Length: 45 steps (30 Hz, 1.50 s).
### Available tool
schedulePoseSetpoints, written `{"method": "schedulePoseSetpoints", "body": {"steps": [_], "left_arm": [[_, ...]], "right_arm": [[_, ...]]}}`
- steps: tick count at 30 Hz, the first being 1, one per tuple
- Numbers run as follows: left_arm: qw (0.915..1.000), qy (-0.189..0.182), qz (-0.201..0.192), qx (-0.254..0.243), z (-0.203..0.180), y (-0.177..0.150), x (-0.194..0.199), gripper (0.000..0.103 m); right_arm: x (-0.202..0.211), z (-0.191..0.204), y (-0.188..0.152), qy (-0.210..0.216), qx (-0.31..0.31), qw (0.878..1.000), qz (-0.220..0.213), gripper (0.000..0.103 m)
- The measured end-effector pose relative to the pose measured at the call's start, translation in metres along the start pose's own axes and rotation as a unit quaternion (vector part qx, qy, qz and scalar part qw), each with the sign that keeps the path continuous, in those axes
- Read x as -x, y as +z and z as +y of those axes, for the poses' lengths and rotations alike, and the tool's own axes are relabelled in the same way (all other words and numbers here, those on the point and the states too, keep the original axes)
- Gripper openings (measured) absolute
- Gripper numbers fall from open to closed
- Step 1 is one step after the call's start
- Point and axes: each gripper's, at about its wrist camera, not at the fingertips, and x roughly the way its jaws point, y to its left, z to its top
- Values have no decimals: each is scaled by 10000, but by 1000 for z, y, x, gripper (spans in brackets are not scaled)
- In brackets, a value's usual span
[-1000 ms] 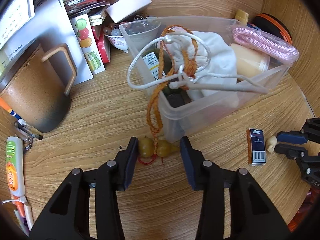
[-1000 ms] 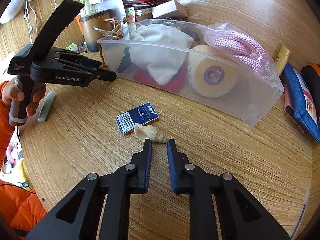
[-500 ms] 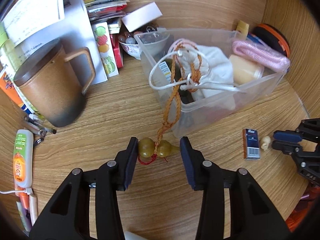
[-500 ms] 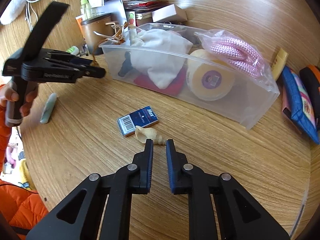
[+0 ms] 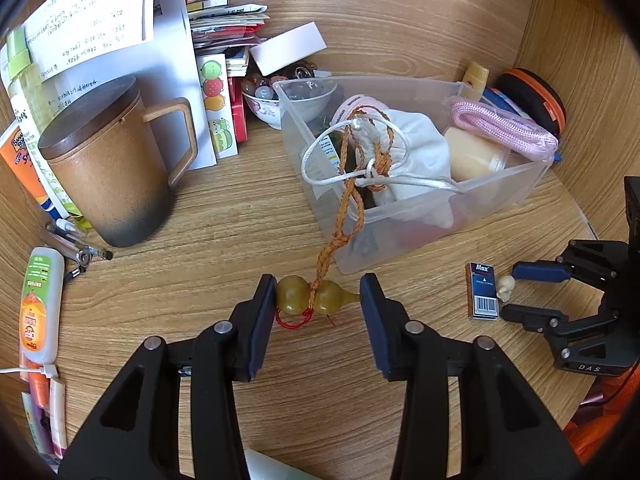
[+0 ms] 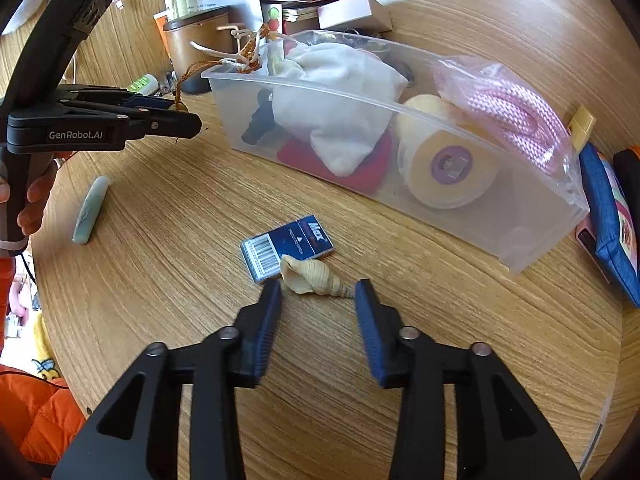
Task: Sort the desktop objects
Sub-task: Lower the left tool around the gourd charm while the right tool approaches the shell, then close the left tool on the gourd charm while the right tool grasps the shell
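A round wooden desktop (image 6: 400,360) carries all items. A clear plastic bin (image 5: 420,224) stands toward its far side and is filled with a white drawstring pouch (image 5: 416,152), a pink cord in a plastic bag (image 6: 516,116), a roll of tape (image 6: 444,168) and other things. A brown lidded mug (image 5: 108,168) is set left of the bin, in front of papers and booklets.

The left gripper (image 5: 318,300) is clamped on a small yellow gourd charm (image 5: 314,295), which is pinched lengthwise between the two pads just in front of the bin's near corner. An orange braided cord (image 5: 352,200) is seen running from the charm's waist up over the bin's rim, where it is tangled with the pouch's white drawstring.

The jaws of the right gripper (image 6: 316,300) have just been opening and now stand moderately apart. A pale spiral seashell (image 6: 310,278) lies on the desktop between the fingertips; whether the pads touch it cannot be told. A blue staple box (image 6: 286,246) lies flat, touching the shell's far side. A pale green stick (image 6: 90,210) lies well apart, near the hand holding the left gripper.
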Motion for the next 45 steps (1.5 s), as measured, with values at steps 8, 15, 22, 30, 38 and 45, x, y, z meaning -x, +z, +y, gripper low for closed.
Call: {"method": "schedulePoseSetpoints", "body": {"steps": [8, 15, 22, 30, 38, 45], "left_arm": [[9999, -90, -60, 99, 5, 0, 2, 42], [9995, -151, -233, 161, 6, 3, 14, 42], [9987, -207, -455, 126, 0, 8, 28, 42], [9968, -366, -708, 2, -9, 22, 39, 42], [9954, -534, -790, -59, -18, 37, 38, 42], [9954, -622, -699, -202, -29, 44, 28, 42]], "right_arm": [[-6, -2, 8, 39, -25, 10000, 46, 38], [-3, -2, 4, 101, 7, 9999, 13, 30], [6, -1, -1, 138, -32, 9999, -32, 29], [33, -8, 17, -15, -88, 9989, -466, 29], [52, -17, 45, -148, -145, 9951, -967, 29], [57, -24, 57, -188, -169, 9932, -1135, 29]]}}
